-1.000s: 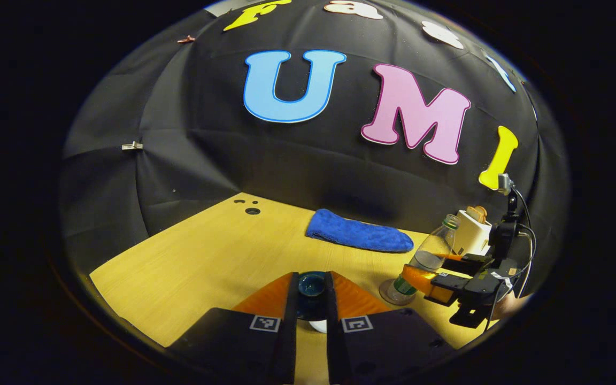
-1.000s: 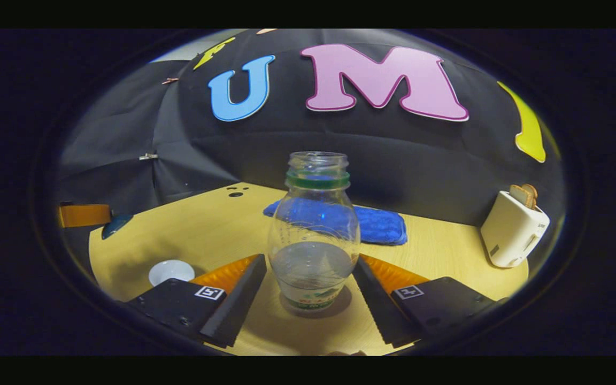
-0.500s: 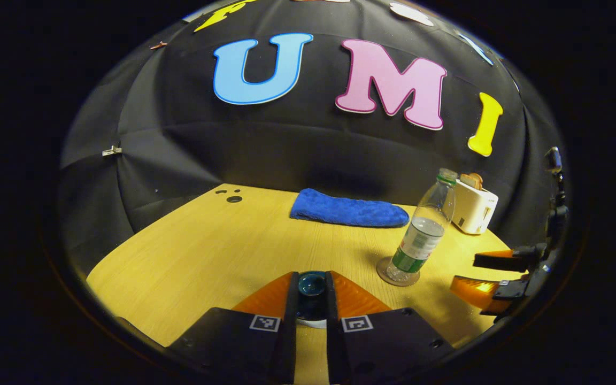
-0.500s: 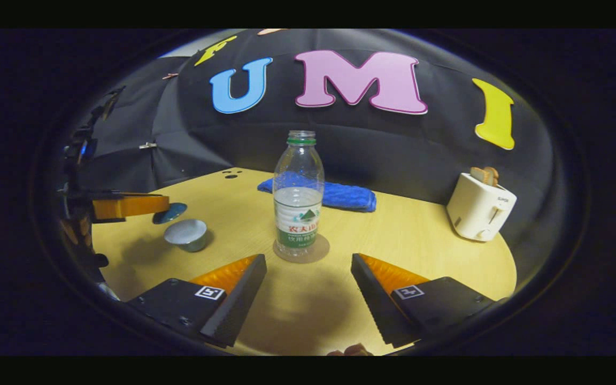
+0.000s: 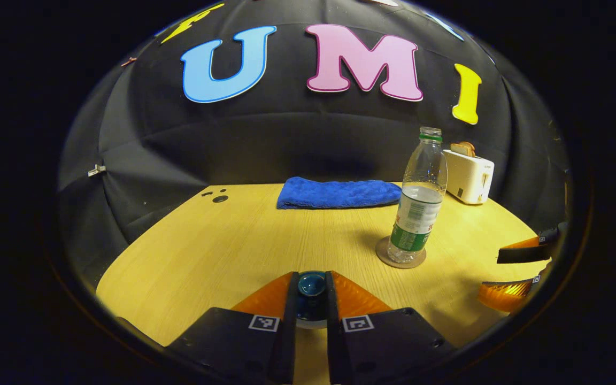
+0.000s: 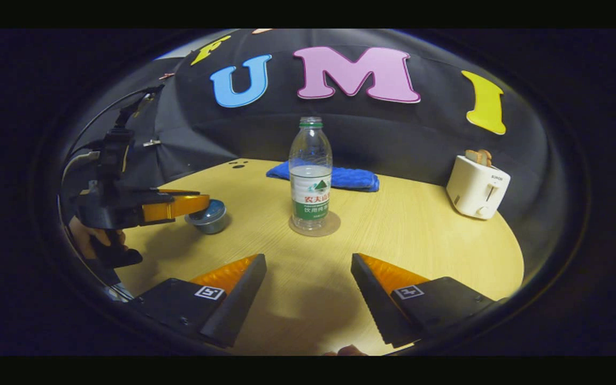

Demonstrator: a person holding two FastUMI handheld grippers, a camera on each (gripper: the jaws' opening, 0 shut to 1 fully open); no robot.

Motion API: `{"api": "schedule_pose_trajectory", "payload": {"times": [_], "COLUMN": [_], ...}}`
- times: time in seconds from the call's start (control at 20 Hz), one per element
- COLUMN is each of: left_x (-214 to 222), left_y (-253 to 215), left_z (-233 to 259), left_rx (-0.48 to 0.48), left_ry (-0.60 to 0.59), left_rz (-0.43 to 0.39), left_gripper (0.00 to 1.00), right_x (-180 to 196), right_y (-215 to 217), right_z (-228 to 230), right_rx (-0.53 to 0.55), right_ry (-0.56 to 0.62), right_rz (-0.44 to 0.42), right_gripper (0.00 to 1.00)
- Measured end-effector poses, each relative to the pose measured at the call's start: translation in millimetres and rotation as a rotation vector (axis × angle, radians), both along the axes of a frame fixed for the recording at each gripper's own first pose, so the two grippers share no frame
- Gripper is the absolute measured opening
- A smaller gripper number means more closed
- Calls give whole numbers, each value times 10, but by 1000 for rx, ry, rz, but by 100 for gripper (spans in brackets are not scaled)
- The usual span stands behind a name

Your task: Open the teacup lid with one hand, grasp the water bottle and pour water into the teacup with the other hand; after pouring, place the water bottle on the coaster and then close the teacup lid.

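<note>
Now the left gripper [image 5: 310, 299], clamped on the lid [image 5: 311, 283], should settle it squarely on the teacup [image 6: 209, 216]; right gripper [image 6: 308, 289] gapes empty, bottle [image 6: 310, 176] at twelve o'clock.

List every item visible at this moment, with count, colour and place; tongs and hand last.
water bottle: 1, clear with green label, upright on the coaster
coaster: 1, brown, mid table
teacup: 1, greyish, left on the table
teacup lid: 1, dark teal, between the left tongs' fingers
towel: 1, blue, table's far edge
toaster: 1, white, far right, bread inside
table: 1, light wood
left tongs: 1, black-orange, shut on the lid
right tongs: 1, black-orange, open, short of the bottle
hand: 1, holding the left tongs
</note>
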State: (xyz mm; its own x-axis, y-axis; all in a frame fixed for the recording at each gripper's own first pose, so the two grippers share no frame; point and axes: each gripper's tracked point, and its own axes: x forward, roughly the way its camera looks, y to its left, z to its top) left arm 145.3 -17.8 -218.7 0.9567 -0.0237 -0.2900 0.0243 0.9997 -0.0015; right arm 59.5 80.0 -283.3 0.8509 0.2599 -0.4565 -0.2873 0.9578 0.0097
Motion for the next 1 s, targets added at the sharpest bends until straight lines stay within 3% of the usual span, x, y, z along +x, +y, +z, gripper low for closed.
{"api": "schedule_pose_trajectory", "payload": {"times": [0.2,0.45,0.7,1.0], "left_x": [-16,-17,-176,-738], "left_y": [-7,-20,22,130], "left_z": [-57,-41,189,1022], "left_rx": [23,49,43,42], "left_ry": [4,-1,-33,-116], "left_rz": [-6,-10,5,35], "left_gripper": [27,38,95,97], "right_x": [-9,-43,-35,-76], "right_y": [30,-10,-72,-256], "right_z": [17,35,293,1120], "right_rx": [6,-2,3,30], "right_ry": [7,6,-20,-126], "right_rz": [-1,-9,-29,-61], "right_gripper": [98,99,98,98]}}
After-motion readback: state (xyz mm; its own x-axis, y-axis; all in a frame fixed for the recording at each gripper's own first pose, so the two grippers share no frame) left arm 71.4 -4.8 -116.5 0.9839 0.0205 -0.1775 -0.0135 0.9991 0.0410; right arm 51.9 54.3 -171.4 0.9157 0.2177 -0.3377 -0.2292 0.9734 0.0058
